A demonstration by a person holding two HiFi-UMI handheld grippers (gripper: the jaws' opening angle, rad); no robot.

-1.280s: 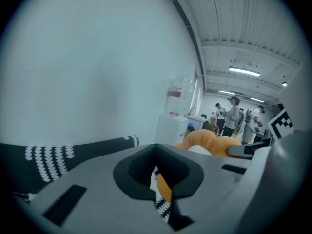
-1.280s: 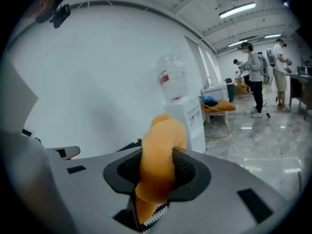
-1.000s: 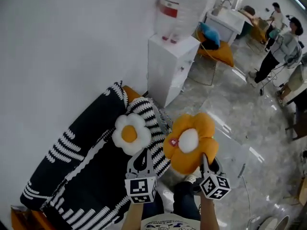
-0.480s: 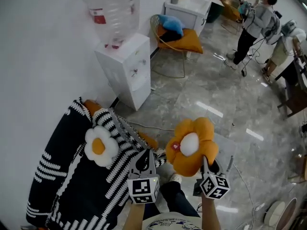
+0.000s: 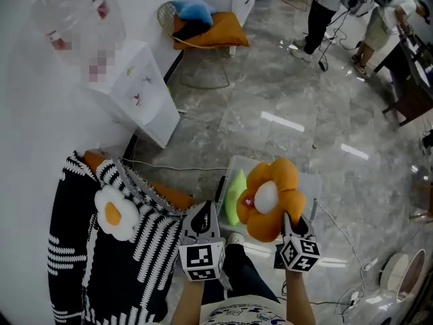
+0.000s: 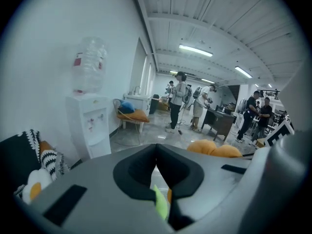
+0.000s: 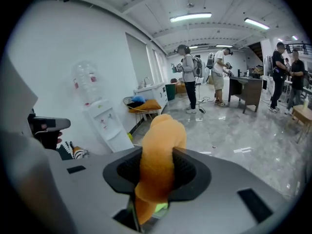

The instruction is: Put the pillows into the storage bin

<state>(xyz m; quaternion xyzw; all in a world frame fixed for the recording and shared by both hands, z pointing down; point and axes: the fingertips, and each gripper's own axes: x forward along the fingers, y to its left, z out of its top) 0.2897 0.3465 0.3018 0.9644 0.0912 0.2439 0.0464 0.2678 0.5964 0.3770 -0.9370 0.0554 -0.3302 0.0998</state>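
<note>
My right gripper [image 5: 286, 217] is shut on an orange flower pillow [image 5: 270, 198] with a white centre, held up above a clear storage bin [image 5: 310, 183] on the floor. In the right gripper view the orange pillow [image 7: 158, 155] is squeezed between the pads of the right gripper [image 7: 157, 172]. A green pillow [image 5: 235, 195] lies in the bin's left side. My left gripper [image 5: 201, 217] hovers left of the bin, its jaws together with nothing in them; the left gripper [image 6: 156, 147] looks the same in its own view. A white flower pillow [image 5: 115, 213] with a yellow centre rests on the black-and-white blanket [image 5: 74, 249].
A white water dispenser [image 5: 139, 90] stands against the wall at upper left. Beyond it is a wire chair [image 5: 203, 29] with an orange cushion and a blue pillow. People [image 5: 331, 5] stand at the far right. A cable [image 5: 169, 166] runs across the grey floor.
Both grippers have swung away from the blanket toward the bin, the orange pillow still in the right one. The bin with the green pillow has come into view.
</note>
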